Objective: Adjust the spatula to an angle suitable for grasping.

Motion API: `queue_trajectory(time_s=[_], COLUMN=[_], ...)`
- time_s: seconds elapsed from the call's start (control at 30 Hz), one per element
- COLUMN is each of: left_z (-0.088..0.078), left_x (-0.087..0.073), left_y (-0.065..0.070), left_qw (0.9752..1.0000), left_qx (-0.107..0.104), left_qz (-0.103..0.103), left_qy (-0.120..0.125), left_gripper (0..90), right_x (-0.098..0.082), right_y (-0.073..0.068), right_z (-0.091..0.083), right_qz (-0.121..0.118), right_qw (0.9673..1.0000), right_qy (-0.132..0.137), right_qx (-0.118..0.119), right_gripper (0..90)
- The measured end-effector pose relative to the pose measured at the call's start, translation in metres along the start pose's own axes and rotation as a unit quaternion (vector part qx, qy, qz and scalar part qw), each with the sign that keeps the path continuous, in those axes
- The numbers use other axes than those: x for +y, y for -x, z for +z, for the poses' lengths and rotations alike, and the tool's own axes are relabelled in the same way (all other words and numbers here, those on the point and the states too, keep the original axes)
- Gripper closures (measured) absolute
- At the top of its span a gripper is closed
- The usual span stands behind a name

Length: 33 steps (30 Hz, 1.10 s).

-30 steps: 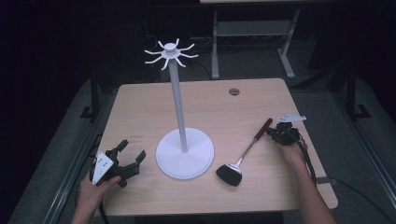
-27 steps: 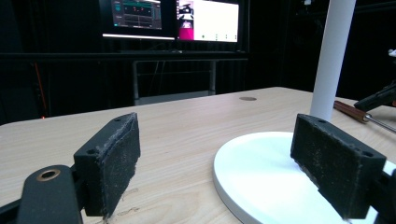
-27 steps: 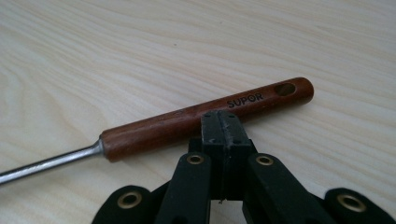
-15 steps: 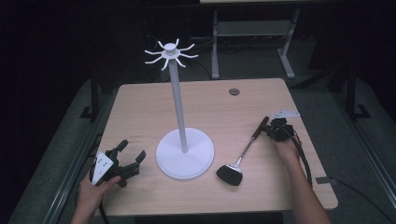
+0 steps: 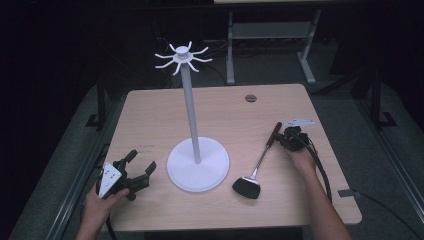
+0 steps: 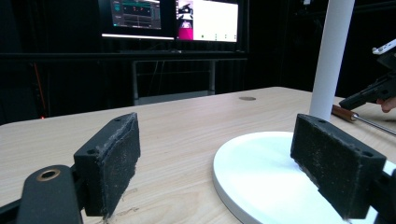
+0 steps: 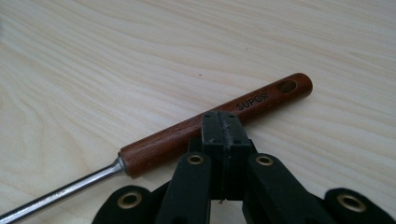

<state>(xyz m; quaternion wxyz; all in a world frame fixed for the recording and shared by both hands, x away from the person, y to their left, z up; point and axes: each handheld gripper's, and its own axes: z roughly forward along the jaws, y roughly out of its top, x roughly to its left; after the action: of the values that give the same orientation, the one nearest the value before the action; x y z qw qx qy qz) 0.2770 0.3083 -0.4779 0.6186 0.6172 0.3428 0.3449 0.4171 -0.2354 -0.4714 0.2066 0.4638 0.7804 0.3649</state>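
A white stand (image 5: 189, 115) with a round base and a crown of hooks on top rises mid-table; its base (image 6: 261, 177) and pole fill the right of the left gripper view. A utensil with a black head (image 5: 246, 187), metal shaft and brown wooden handle (image 7: 210, 126) lies right of the stand. My right gripper (image 7: 220, 122) is shut with its pads pressed together and nothing between them, its tips right at the handle. In the high view it (image 5: 286, 138) sits by the handle's upper end. My left gripper (image 5: 141, 161) rests open at the front left, empty, facing the base (image 6: 215, 163).
The wooden table (image 5: 225, 112) has a small round grommet (image 5: 250, 98) near its far edge. A metal-framed bench (image 5: 270, 35) stands behind the table. Monitors (image 6: 205, 21) glow in the dark background of the left gripper view.
My right gripper has slid a little to the left, up against the wooden handle. The left gripper and the stand have stayed where they were.
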Motion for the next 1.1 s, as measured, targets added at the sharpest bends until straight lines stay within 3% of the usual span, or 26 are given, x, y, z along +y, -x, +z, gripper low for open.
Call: queue_trajectory(time_s=[0.63, 1.1], left_z=[0.0, -0.001], left_x=[0.0, 0.0], left_y=[0.0, 0.0], left_qw=[1.0, 1.0], left_qx=[0.0, 0.001], left_qz=[-0.003, -0.002], left_qy=[0.002, 0.004], left_gripper=[15.3, 15.3], right_x=[0.009, 0.019], right_y=[-0.02, -0.042], right_z=[0.011, 0.02], right_qz=[-0.013, -0.043], right_qw=[0.9995, 0.9977], right_qy=[-0.002, -0.004], right_qx=[0.03, 0.053], right_gripper=[89.5, 89.5])
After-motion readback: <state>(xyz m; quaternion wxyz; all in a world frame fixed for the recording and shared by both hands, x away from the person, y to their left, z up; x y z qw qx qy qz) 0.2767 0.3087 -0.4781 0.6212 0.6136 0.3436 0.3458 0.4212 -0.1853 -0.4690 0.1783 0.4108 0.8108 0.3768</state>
